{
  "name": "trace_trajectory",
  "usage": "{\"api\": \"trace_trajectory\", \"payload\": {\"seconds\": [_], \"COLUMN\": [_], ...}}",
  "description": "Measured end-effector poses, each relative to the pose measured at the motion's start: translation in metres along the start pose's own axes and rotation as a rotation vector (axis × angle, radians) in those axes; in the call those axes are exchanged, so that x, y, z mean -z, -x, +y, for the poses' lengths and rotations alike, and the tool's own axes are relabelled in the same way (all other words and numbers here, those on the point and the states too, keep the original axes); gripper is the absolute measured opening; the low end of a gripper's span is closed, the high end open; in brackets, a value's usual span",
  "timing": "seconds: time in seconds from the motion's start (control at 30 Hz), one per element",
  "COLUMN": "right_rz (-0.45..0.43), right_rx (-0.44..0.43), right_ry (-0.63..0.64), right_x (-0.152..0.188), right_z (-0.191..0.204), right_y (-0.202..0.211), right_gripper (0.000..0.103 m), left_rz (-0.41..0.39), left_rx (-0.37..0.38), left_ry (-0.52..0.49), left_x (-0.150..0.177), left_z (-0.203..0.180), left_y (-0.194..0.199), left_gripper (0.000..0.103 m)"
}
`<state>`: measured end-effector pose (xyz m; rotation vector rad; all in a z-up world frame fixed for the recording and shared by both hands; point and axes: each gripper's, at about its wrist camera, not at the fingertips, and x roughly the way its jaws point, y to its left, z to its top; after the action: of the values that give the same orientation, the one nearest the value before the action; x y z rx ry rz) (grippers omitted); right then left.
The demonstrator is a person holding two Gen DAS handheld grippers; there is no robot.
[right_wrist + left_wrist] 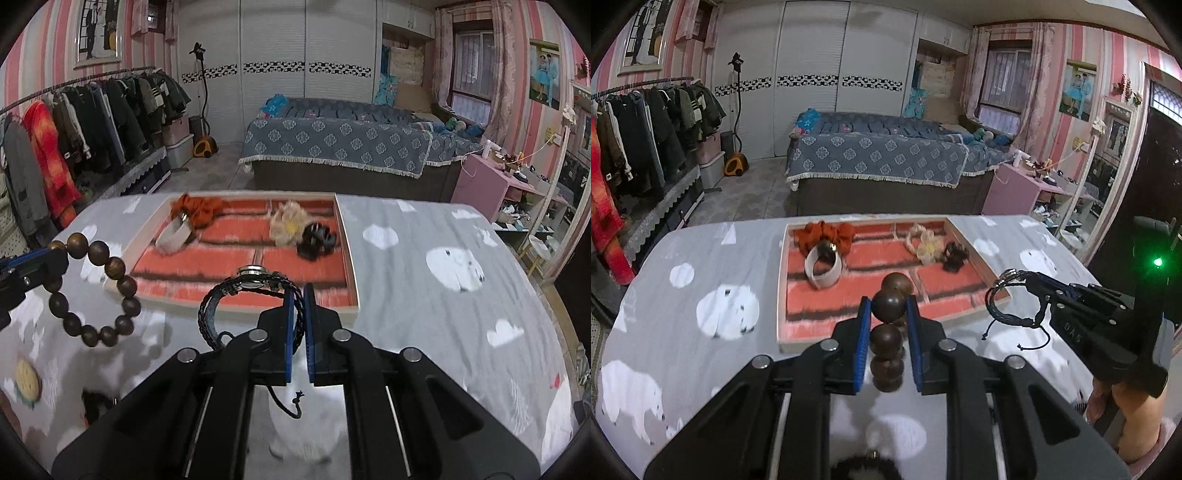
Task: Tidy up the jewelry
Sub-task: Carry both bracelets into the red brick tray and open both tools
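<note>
The tray (971, 254), lined in red brick pattern with a pale rim, lies on the table (701, 266) under a grey cloth printed with polar bears. The left gripper (889, 310) hangs above the tray's near edge, its fingers (863, 325) clamped on a wooden bead bracelet (888, 305) whose loop dangles clear of the table. The right gripper (300, 317) hovers over the tray's near right corner, fingers (289, 332) pinched on a dark braided cord bracelet (236, 295) with a metal clasp. Inside the tray lie an orange scrunchie (827, 234) and white cuff (824, 266) at far left, a cream flower tie (925, 242) and black claw clip (955, 255) at far right.
</note>
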<state>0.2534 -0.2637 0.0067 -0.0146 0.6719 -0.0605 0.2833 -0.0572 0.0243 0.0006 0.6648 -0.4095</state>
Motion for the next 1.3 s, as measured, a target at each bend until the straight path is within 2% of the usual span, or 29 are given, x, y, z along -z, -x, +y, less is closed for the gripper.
{"api": "trace_trajectory", "payload": {"seconds": [0.23,0.37,0.53,0.87,1.0,1.1,1.17,1.3], "right_rz": [0.000,0.014,0.042,0.104,0.118,0.139,0.145,0.155], "right_rx": [0.020,0.032,0.053,0.104,0.121,0.126,0.132,0.146], "right_ry": [-0.022,-0.058,-0.059,-0.020,-0.017,0.001,0.009,0.014], "right_x": [-0.032,-0.040,-0.039,-0.029,-0.028,-0.024,-0.023,-0.021], "right_z": [0.001,-0.004,-0.002,0.000,-0.003,0.000,0.001,-0.002], "right_y": [-0.042,-0.071,-0.101,-0.141,-0.147,-0.154,-0.157,-0.163], "right_gripper": [0.006,0.006,0.006,0.006,0.006,0.006,0.006,0.006], "left_rz": [0.009,0.027,0.077,0.102,0.123,0.167,0.174,0.175], "left_rx": [-0.004,-0.045,-0.113,-0.243,-0.260,-0.249,-0.272,-0.268], "left_ry": [0.053,0.094,0.109,0.054,0.065,0.078,0.069,0.085], "left_x": [-0.028,-0.029,-0.020,-0.010,-0.007,0.001,0.003,0.004], "left_z": [0.017,0.035,0.053,0.070,0.079,0.086,0.087,0.093], "left_y": [-0.043,-0.073,-0.107,-0.146,-0.155,-0.168,-0.173,-0.174], "left_gripper": [0.020,0.019,0.020,0.020,0.020,0.020,0.020,0.020]}}
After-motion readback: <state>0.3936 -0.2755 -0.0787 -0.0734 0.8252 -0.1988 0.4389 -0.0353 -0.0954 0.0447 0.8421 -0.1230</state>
